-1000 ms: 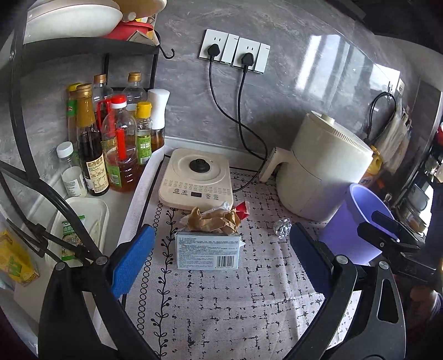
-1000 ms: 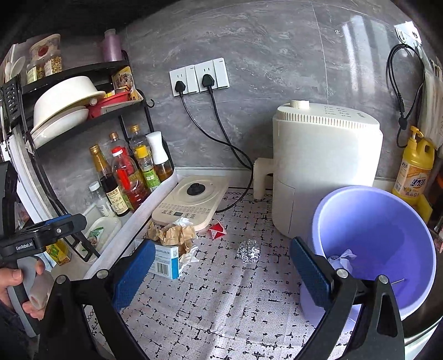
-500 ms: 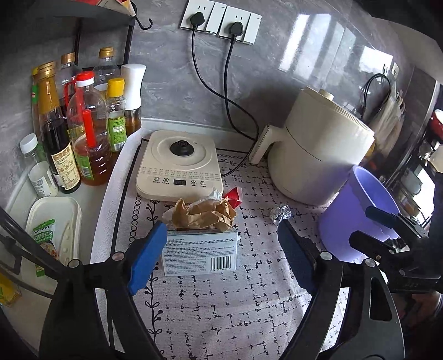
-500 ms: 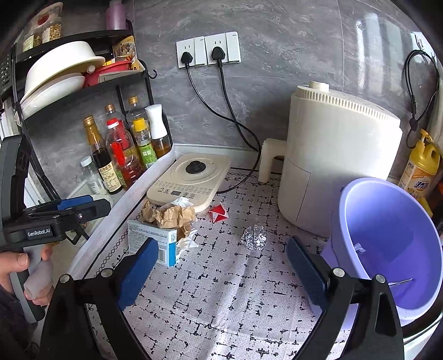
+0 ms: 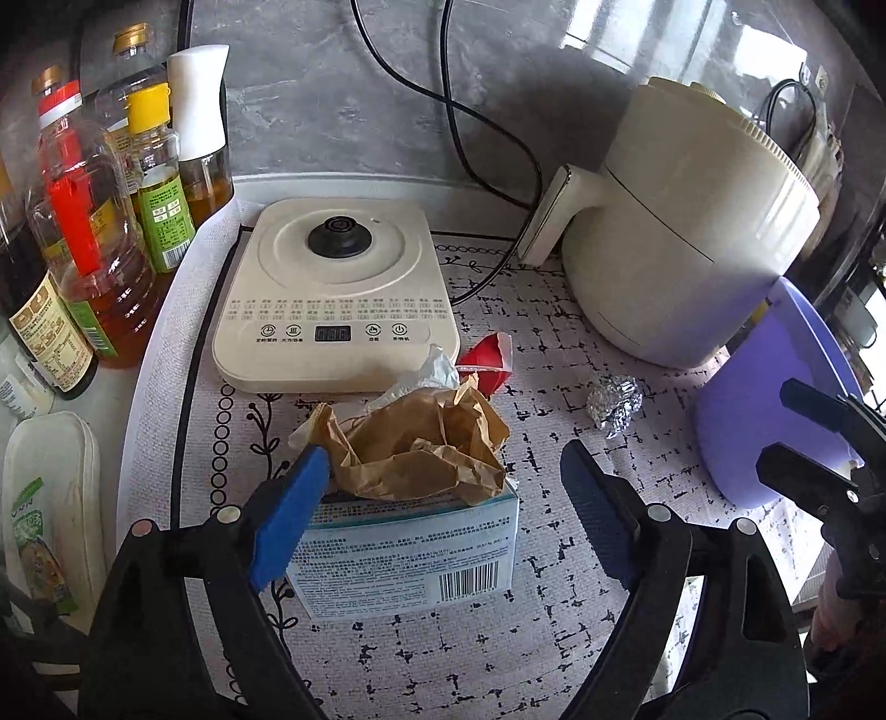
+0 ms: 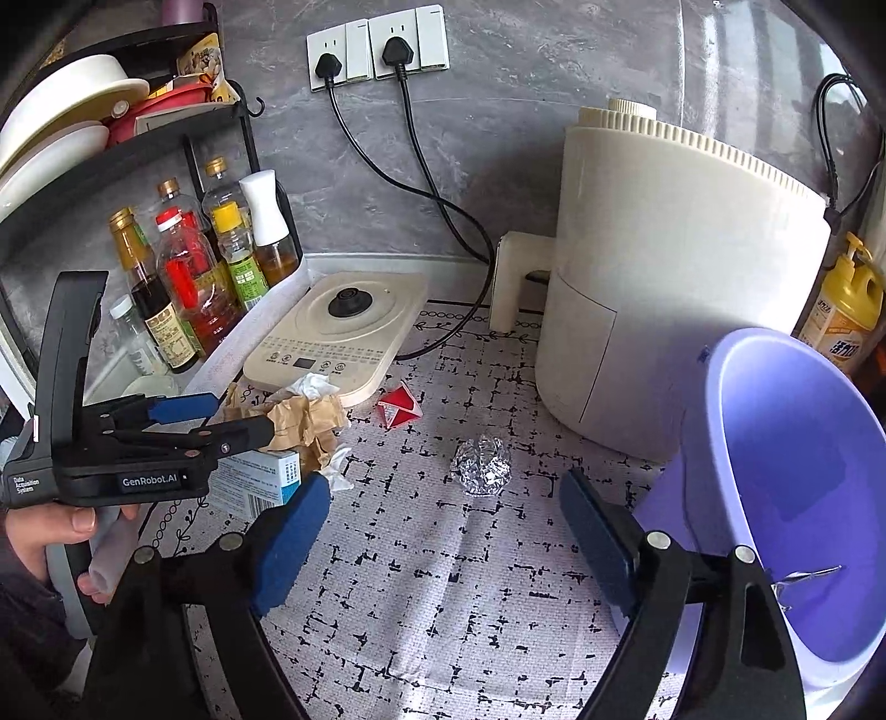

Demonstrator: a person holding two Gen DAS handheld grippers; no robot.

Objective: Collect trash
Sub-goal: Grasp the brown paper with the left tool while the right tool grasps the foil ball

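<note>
Crumpled brown paper (image 5: 421, 448) lies on a white and teal carton (image 5: 410, 559), with white tissue (image 5: 426, 371) behind it. A red wrapper (image 5: 490, 363) and a foil ball (image 5: 614, 401) lie on the mat. My left gripper (image 5: 443, 498) is open, its pads either side of the brown paper and carton; it also shows in the right wrist view (image 6: 221, 418). My right gripper (image 6: 443, 531) is open and empty, just short of the foil ball (image 6: 480, 465). The purple bucket (image 6: 803, 498) stands at right, tilted toward me.
A cream induction base (image 5: 338, 293) sits behind the trash. A cream air fryer (image 6: 675, 288) stands at back right with black cords to the wall sockets (image 6: 382, 44). Oil and sauce bottles (image 5: 88, 243) and a dish rack (image 6: 72, 122) are at left. A yellow bottle (image 6: 847, 315) stands far right.
My left gripper has moved forward and down, so its open pads now flank the brown paper and carton. My right gripper has moved a little closer to the foil ball.
</note>
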